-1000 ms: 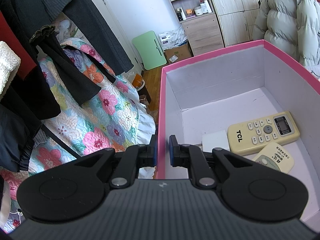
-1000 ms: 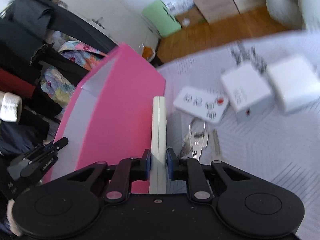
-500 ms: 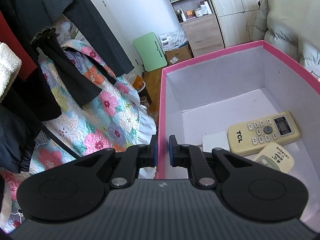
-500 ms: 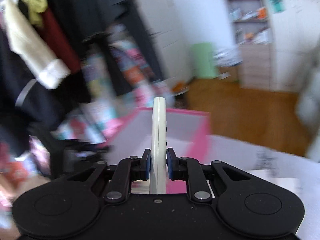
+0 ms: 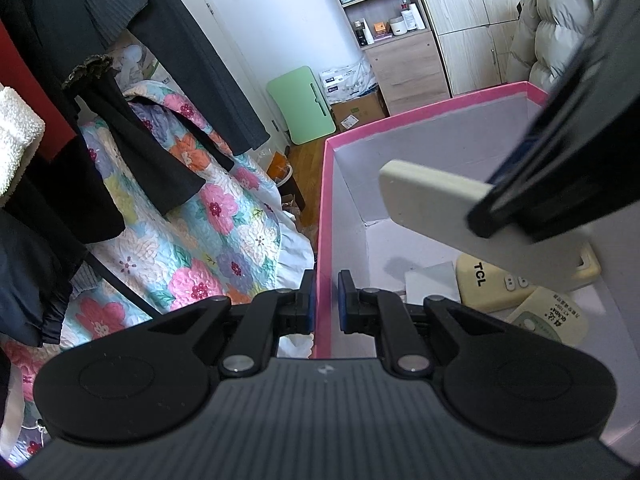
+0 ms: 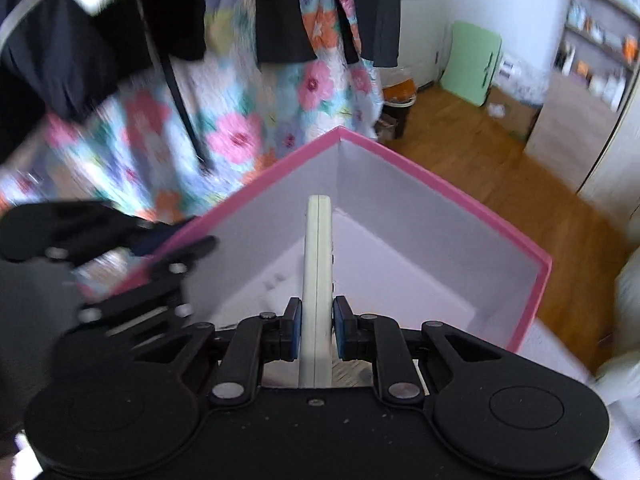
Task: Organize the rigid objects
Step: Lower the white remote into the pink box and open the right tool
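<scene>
Remote control (image 6: 317, 280), a slim cream-white plastic slab with rounded corners, is clamped edge-on between the blue pads of the right gripper (image 6: 316, 328), its long body jutting forward over the open pink box (image 6: 440, 188). From the left wrist view the same remote (image 5: 448, 208) hangs in the air above the box's inside, tilted, its free end toward the box's left wall, with the black right gripper (image 5: 520, 204) reaching in from the upper right. That box (image 5: 325, 200) is stiff card, bright pink outside and on the rim, matt pale lilac-white within, square-cornered. On its floor lie a yellowed TCL remote (image 5: 492, 284) with round pale buttons, a second cream remote (image 5: 552, 320) printed with green and dark characters, and a small flat white block (image 5: 430, 284), close together. The left gripper (image 5: 324, 304) points downward and pinches the near part of the box's left wall, one blue pad outside and one inside, jaws nearly closed on the thin card. Beyond the box hang dark garments (image 5: 168, 60) and a quilted floral cover (image 5: 180, 240)
</scene>
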